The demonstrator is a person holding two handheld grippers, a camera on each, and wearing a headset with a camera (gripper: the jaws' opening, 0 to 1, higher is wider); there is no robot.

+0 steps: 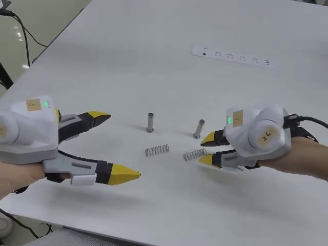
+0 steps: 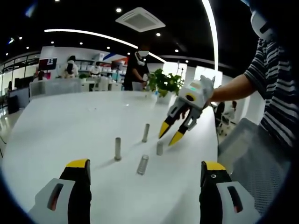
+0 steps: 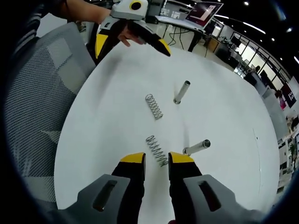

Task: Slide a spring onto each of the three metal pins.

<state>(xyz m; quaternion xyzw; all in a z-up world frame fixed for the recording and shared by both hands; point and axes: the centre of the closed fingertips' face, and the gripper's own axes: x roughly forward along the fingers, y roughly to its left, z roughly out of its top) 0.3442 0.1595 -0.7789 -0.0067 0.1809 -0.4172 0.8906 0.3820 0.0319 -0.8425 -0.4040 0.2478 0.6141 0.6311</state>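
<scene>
Inspection from the remote station, as observed.

The left gripper (image 1: 117, 146) was held over the near left of the white table (image 1: 154, 61), its jaws spread wide and holding nothing. The right gripper (image 1: 206, 149) sat low at the right, its jaws partly apart. In the right gripper view, the near end of a spring (image 3: 156, 149) lay between the yellow fingertips (image 3: 133, 158), and I saw a gap on either side, so nothing was gripped.

Two metal pins stood upright on the table: the left pin (image 1: 150, 122) and the right pin (image 1: 199, 128), the latter just beyond the right gripper's upper jaw. Two springs lay flat in front of them. The second spring (image 1: 157, 150) lay below the left pin and apart from both grippers; the first lay just beside it, toward the right gripper. No spring sat on either pin.

A white power strip (image 1: 236, 57) lay well beyond the pins.
</scene>
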